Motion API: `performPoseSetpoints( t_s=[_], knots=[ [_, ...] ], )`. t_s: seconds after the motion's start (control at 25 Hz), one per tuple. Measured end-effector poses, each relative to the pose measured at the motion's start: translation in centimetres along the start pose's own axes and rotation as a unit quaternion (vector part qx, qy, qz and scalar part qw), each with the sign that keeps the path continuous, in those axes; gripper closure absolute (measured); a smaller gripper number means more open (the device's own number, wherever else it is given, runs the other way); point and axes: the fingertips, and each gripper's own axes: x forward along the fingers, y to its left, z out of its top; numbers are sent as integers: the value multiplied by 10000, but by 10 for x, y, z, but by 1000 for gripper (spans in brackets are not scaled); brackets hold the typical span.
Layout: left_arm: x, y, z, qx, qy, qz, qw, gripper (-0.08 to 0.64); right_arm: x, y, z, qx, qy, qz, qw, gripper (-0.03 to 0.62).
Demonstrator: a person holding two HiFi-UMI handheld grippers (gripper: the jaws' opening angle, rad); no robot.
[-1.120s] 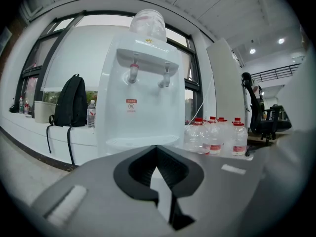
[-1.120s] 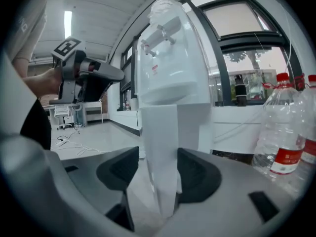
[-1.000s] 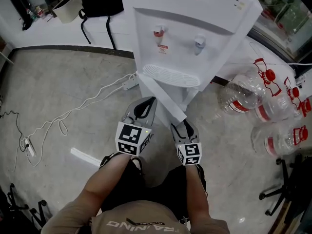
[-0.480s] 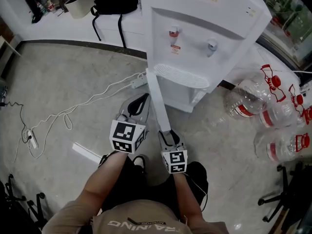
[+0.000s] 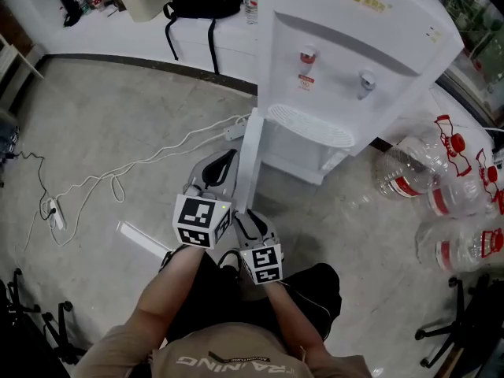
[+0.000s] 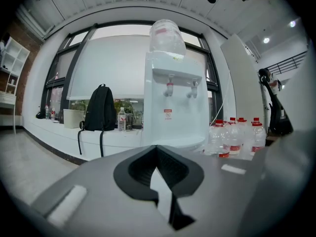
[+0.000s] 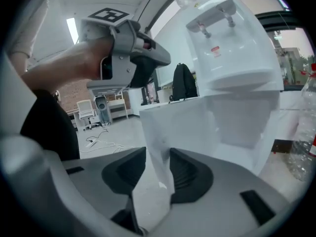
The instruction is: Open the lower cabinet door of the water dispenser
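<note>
Right gripper view shows us pinching the door (image 7: 168, 122) edge at lower centre with our right gripper (image 7: 157, 159), jaws just closing; our left gripper (image 6: 158, 152) is closed, empty.

cabinet door (image 5: 249, 164): smooth white plastic | floor (image 5: 118, 109): polished grey | bottles (image 5: 405, 168): clear plastic

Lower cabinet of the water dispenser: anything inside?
Only bare white inner walls show behind the open door; no items visible. The drip tray hides most of it from the head view; the door covers part of it in the right gripper view.
</note>
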Motion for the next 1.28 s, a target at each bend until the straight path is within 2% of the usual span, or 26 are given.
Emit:
performPoseSetpoints(
  t_s=[0.12,0.44,0.76,0.84,0.96,1.12,1.28],
  knots=[
    [-5,9,1,-99,-11,48,9999,552,14,10,5,-47,18,167,9998,468],
    [-16,37,-2,-292,19,308,9991,552,52,37,15,-491,-35,754,9959,494],
    [-8,26,-1,-287,-5,156,9995,552,48,43,23,-564,-124,959,9937,497],
    [-4,22,-2,-281,4,130,9995,552,39,37,28,-603,-183,868,9942,502],
    [3,21,-1,-340,-20,152,9993,552,24,16,31,-550,-193,581,9966,574],
    [10,17,1,-282,-50,212,9994,552,-8,-30,36,-302,-270,128,9991,581],
    [23,1,-2,-256,-19,111,9996,552,-40,-89,52,-214,-394,-595,9972,581]
  ],
)
